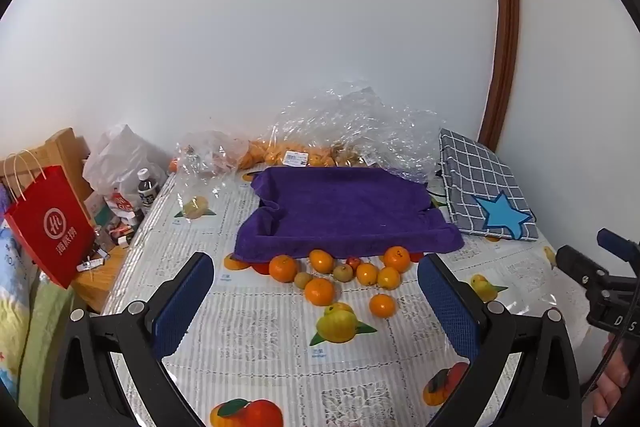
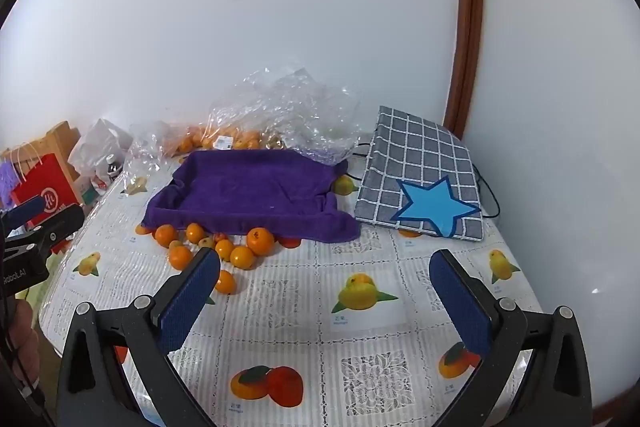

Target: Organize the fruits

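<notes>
Fingers on both grippers are spread wide with nothing between them. The left gripper (image 1: pixel 316 283) hangs above the table (image 1: pixel 256 355) with its blue pads (image 1: pixel 182 303) framing the pile of fruits (image 1: pixel 340 273) from a bit back, so the fruit sits ahead of the fingertips, roughly centered in the gap but not touching either pad. One orange (image 1: pixel 382 305) has strayed nearest to that gripper.

The right gripper (image 2: pixel 324 269) is off to the side, pointed more at bare tablecloth. From its view the fruits (image 2: pixel 216 247) lie ahead and to the left, and its left pad (image 2: pixel 188 303) overlaps the nearest orange (image 2: pixel 225 281) in the picture, can't tell if it actually touches.

The whole pile is bunched against the front edge of the purple towel (image 1: pixel 340 211), which looks draped over a tray. Behind it there's a crinkly plastic bag (image 1: pixel 344 123) with more oranges inside, and a grey checked cloth with a blue star (image 1: pixel 486 195) just right of the towel.
</notes>
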Action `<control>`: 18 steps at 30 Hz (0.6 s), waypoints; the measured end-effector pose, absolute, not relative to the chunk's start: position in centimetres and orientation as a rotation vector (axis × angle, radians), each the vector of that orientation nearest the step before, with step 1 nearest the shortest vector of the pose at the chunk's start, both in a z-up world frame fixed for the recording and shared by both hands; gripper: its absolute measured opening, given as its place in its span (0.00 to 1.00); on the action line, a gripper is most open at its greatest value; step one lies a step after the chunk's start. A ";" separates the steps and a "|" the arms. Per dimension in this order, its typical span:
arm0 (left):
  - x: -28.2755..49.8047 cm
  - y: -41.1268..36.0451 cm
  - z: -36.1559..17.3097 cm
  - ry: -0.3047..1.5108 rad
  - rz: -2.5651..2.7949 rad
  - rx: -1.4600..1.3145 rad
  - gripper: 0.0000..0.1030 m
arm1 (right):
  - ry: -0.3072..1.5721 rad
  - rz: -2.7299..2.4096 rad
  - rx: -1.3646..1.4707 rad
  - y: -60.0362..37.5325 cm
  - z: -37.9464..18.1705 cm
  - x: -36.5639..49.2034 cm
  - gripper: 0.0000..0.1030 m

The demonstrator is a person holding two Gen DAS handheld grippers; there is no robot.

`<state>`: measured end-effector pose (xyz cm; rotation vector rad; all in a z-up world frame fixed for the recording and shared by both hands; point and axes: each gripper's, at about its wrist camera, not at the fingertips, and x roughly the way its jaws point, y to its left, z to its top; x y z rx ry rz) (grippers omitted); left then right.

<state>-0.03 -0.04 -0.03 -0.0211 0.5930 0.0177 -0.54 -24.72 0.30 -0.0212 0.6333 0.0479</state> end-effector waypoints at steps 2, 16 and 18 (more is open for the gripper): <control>0.0 -0.1 -0.1 0.595 0.007 -0.031 1.00 | 0.633 0.060 -0.012 -24.7 0.3 -0.6 1.00; -0.6 0.4 0.3 0.573 -0.023 -0.042 1.00 | 0.622 0.048 -0.035 -24.0 0.8 -1.3 1.00; -0.9 0.5 0.0 0.567 -0.025 -0.044 1.00 | 0.624 0.053 -0.033 -24.0 0.8 -1.2 1.00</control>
